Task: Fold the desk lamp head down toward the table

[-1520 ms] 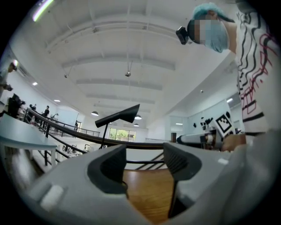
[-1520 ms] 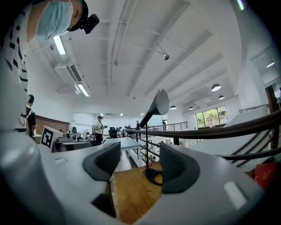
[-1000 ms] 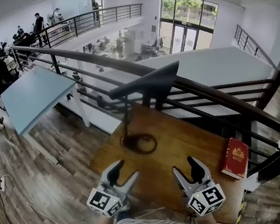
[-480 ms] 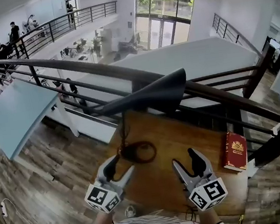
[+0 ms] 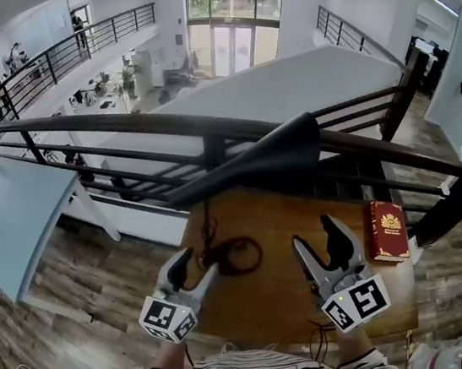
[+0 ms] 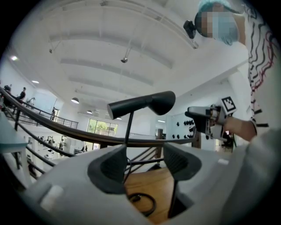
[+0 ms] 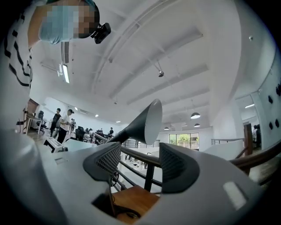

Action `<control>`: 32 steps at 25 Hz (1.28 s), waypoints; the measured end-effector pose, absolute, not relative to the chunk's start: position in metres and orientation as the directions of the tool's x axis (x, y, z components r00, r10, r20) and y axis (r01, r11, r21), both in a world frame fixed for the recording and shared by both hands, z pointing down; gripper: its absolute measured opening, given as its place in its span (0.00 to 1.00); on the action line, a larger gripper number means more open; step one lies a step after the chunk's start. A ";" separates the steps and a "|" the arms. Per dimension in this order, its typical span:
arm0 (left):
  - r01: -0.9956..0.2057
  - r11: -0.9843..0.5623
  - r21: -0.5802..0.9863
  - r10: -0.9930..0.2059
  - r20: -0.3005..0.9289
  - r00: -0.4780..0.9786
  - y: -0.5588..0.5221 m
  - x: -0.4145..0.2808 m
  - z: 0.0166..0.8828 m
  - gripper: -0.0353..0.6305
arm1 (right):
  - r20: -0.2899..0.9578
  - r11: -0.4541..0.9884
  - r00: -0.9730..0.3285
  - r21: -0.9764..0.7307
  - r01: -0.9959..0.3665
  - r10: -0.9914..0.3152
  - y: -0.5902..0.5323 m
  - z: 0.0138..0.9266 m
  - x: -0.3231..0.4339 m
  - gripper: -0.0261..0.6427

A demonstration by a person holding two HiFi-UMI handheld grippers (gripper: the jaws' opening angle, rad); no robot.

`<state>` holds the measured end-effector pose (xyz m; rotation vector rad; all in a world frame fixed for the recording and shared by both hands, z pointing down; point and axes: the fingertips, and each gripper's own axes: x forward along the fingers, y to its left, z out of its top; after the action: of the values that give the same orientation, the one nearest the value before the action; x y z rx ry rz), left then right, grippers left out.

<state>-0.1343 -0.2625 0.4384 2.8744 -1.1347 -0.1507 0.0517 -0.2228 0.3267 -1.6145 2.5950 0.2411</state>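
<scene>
We hold the left gripper [image 5: 196,265] and right gripper [image 5: 317,240] over the wooden surface [image 5: 269,302], each with jaws apart and nothing between them. The desk lamp [image 5: 262,160] stands at the surface's far side by the railing [image 5: 120,121], its head raised, untouched.

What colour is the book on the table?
The hardcover book is red with gold decoration; the head view shows it best.

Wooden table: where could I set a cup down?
Bare wood lies between the coiled cable and the red book, where the right gripper hovers, and along the table's near edge. It is crowded at the left, around the lamp's stem and cable.
</scene>
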 end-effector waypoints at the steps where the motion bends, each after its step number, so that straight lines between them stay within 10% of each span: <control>1: -0.669 -0.738 0.083 -0.674 -0.072 0.735 -0.272 -0.136 0.438 0.44 | -0.157 0.415 -0.428 0.108 -0.903 -0.890 -0.227 0.319 0.050 0.43; 32: -0.703 -0.706 0.087 -0.708 -0.081 0.701 -0.377 -0.078 0.443 0.29 | -0.239 0.392 -0.564 0.510 -0.766 -0.791 -0.299 0.172 0.051 0.31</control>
<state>-0.0780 -0.3774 0.4429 2.8517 -1.1837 -0.1675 0.0510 -0.2992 0.1716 -1.4856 2.6559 0.9362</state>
